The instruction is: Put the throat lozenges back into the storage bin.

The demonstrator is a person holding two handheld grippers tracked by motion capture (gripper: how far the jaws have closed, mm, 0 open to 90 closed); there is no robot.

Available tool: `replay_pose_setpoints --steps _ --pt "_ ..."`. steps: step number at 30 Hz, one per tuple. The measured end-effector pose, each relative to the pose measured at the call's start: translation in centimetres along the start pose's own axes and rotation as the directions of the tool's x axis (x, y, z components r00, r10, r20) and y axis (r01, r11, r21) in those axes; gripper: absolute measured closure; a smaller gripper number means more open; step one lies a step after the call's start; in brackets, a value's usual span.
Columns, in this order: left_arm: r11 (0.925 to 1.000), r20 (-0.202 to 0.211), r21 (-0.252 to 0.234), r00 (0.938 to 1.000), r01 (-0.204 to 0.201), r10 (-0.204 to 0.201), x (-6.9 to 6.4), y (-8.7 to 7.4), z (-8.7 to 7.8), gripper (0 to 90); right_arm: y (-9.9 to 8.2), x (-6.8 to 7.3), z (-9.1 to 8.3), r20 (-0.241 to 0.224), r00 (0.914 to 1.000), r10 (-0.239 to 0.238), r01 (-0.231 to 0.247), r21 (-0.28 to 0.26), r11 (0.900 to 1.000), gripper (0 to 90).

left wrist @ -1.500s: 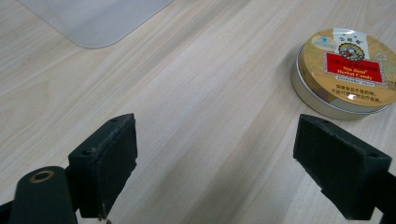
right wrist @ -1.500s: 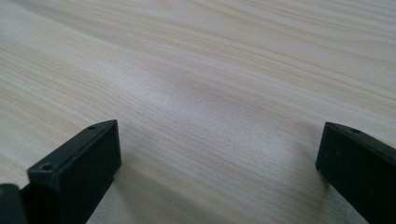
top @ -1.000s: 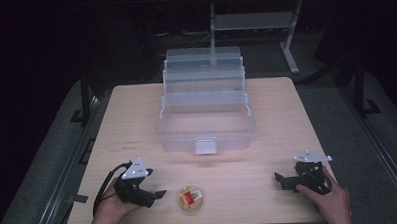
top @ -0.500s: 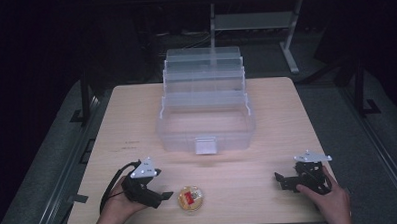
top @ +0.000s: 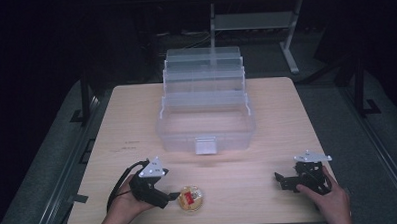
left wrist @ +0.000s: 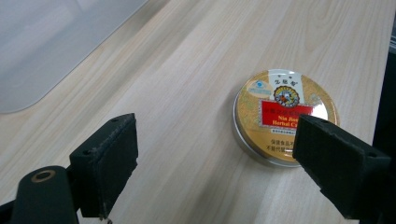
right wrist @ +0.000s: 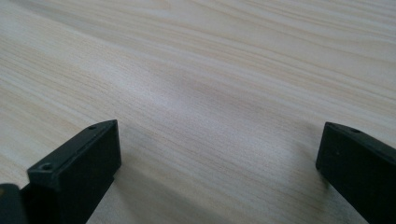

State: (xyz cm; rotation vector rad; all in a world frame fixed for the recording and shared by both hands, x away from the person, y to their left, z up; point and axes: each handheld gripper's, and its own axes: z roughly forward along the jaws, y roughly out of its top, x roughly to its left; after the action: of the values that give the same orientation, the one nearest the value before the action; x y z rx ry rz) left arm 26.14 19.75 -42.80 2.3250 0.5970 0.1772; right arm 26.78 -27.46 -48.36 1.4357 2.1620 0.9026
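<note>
The left gripper point(top: 172, 196) is open wide, just beside the little gold tin point(top: 191, 199) at the near edge of the worktop point(top: 271, 114). The right gripper point(top: 280, 180) is open wide too, holding nothing.

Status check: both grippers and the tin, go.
Left hand-held gripper open, closing in on round tin, not touching. Right hand-held gripper open over bare table. Clear tiered box sits farther back, nothing in the way.

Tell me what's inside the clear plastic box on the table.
The clear box looks empty: its open bottom tray shows nothing but the table through the plastic. The stepped upper trays are too hazy to check.
</note>
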Motion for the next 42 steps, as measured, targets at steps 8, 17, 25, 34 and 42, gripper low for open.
replay_pose_setpoints --steps 8,17,25,34,42 --pt "0.9998 0.017 0.005 0.9997 -0.017 0.017 -0.4 0.6 0.7 13.4 0.0 0.0 0.0 0.000 1.0000 0.000 0.000 0.000 1.0000 0.0" --pt "0.9992 0.039 0.014 0.9985 -0.038 0.037 -0.8 1.3 1.4 13.5 0.0 0.0 0.0 0.000 1.0000 0.000 0.000 0.000 1.0000 0.0" --pt "0.9984 0.055 0.018 0.9970 -0.054 0.053 -1.2 1.8 2.0 13.5 0.0 0.0 0.0 0.000 1.0000 0.000 0.000 0.000 1.0000 0.0" --pt "0.9972 0.076 0.030 0.9949 -0.069 0.067 -1.7 2.4 2.7 13.5 0.0 0.0 0.0 0.000 1.0000 0.000 0.000 0.000 1.0000 0.0" --pt "0.9948 0.103 0.057 0.9917 -0.084 0.078 -2.1 2.7 3.2 13.5 0.0 0.0 0.0 0.000 1.0000 0.000 0.000 0.000 1.0000 0.0"
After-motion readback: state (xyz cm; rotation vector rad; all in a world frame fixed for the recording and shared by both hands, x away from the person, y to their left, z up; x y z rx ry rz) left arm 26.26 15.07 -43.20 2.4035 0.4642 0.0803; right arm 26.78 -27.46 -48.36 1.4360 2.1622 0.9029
